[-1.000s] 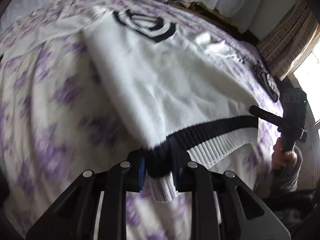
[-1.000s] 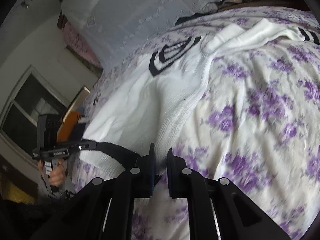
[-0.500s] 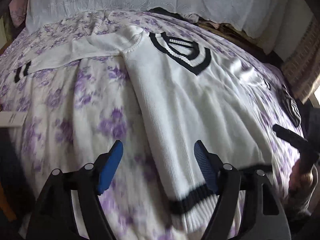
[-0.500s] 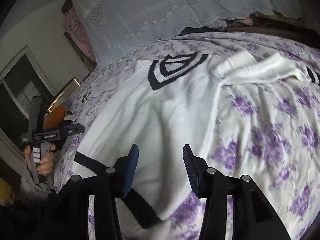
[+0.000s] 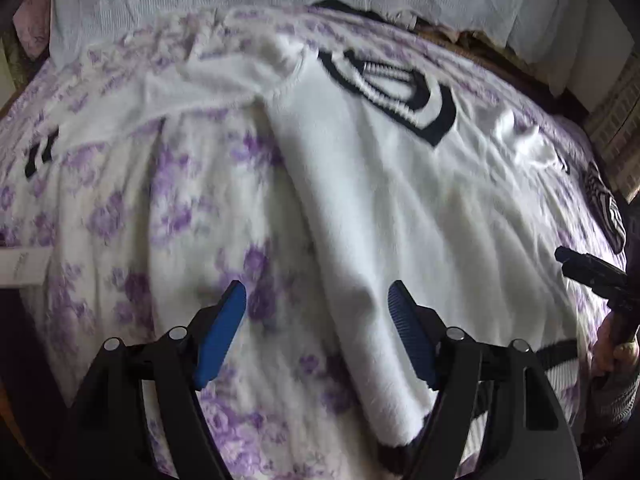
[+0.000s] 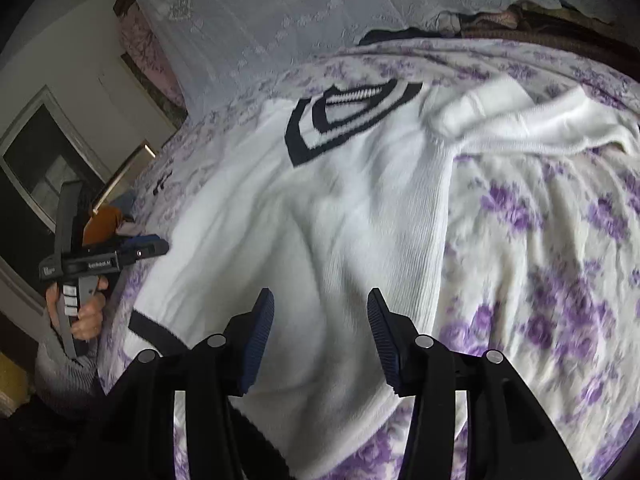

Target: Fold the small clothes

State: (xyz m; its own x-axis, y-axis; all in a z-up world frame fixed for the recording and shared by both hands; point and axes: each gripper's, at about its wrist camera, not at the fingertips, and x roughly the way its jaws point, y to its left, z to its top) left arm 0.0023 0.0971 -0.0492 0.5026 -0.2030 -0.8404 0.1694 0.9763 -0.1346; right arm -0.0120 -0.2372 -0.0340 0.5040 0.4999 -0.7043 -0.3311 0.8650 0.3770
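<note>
A white knit sweater (image 5: 400, 200) with a black and white striped V collar (image 5: 400, 92) and a black hem band lies spread face up on the flowered bed cover (image 5: 160, 240). Its left sleeve (image 5: 160, 104) stretches out sideways. My left gripper (image 5: 318, 300) is open and empty above the sweater's left side edge near the hem. My right gripper (image 6: 320, 308) is open and empty above the sweater's lower body (image 6: 320, 220). The other sleeve (image 6: 540, 120) lies to the right. Each gripper shows in the other's view, the right one (image 5: 588, 272) and the left one (image 6: 100, 260).
The bed cover (image 6: 560, 280) is white with purple flowers. A pale lace cloth (image 6: 320, 12) hangs behind the bed. A window (image 6: 36, 176) and an orange object (image 6: 100, 224) are at the left. A striped dark item (image 5: 608, 208) lies by the bed's right edge.
Both grippers were shut on the sweater's hem a second ago. They let go, opened, and drew back above the sweater, which now lies flat.
</note>
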